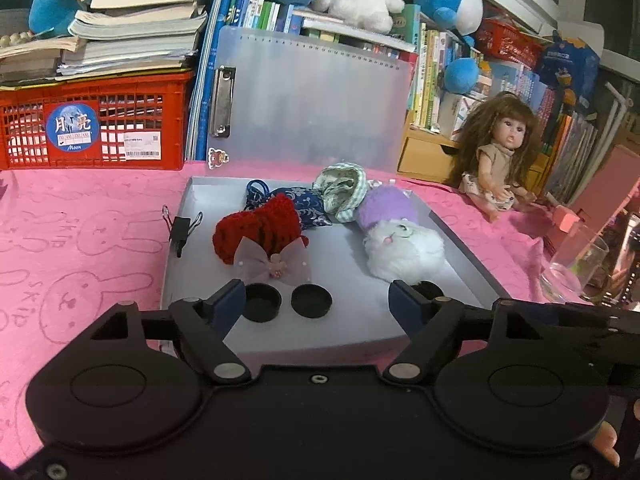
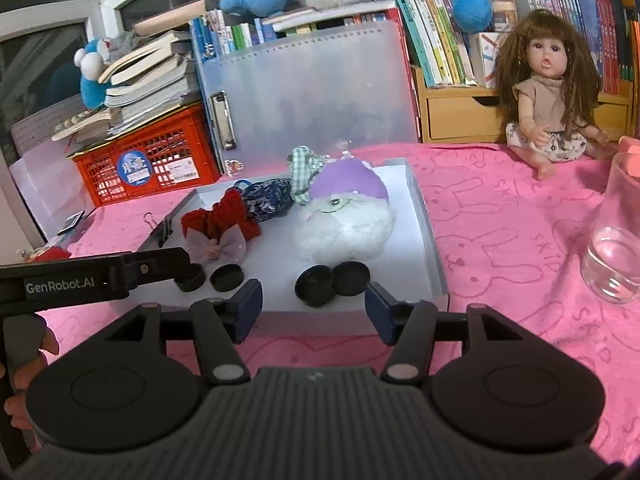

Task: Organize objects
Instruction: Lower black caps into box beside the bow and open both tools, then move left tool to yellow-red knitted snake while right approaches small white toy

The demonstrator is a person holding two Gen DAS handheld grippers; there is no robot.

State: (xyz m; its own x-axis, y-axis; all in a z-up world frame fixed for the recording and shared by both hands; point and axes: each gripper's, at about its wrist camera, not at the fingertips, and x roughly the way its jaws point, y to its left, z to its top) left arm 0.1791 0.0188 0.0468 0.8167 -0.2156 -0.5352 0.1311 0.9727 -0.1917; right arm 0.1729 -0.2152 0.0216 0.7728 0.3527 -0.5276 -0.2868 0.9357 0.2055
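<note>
A shallow grey box (image 1: 200, 192) (image 2: 424, 208) lies open on the pink cloth, its frosted lid (image 1: 316, 100) (image 2: 312, 92) standing upright behind. Inside lie a red knitted piece with a pink bow (image 1: 256, 236) (image 2: 224, 216), a blue patterned pouch (image 1: 304, 204) (image 2: 266, 196), a green checked cloth (image 1: 342, 188) (image 2: 304, 168) and a white plush with a purple cap (image 1: 400, 240) (image 2: 344, 224). Black round caps (image 1: 262, 302) (image 2: 332, 280) rest along the front. My left gripper (image 1: 316, 308) is open over two caps, nothing between its jaws. My right gripper (image 2: 314, 312) is open before the box's front edge, holding nothing.
A doll (image 1: 496, 152) (image 2: 548, 92) sits at the right on the cloth. A clear glass (image 1: 576, 264) (image 2: 616, 240) stands near the right edge. A red crate (image 1: 92, 120) (image 2: 148, 164) under stacked books, book rows and plush toys fill the back. A binder clip (image 1: 182, 228) grips the box's left rim.
</note>
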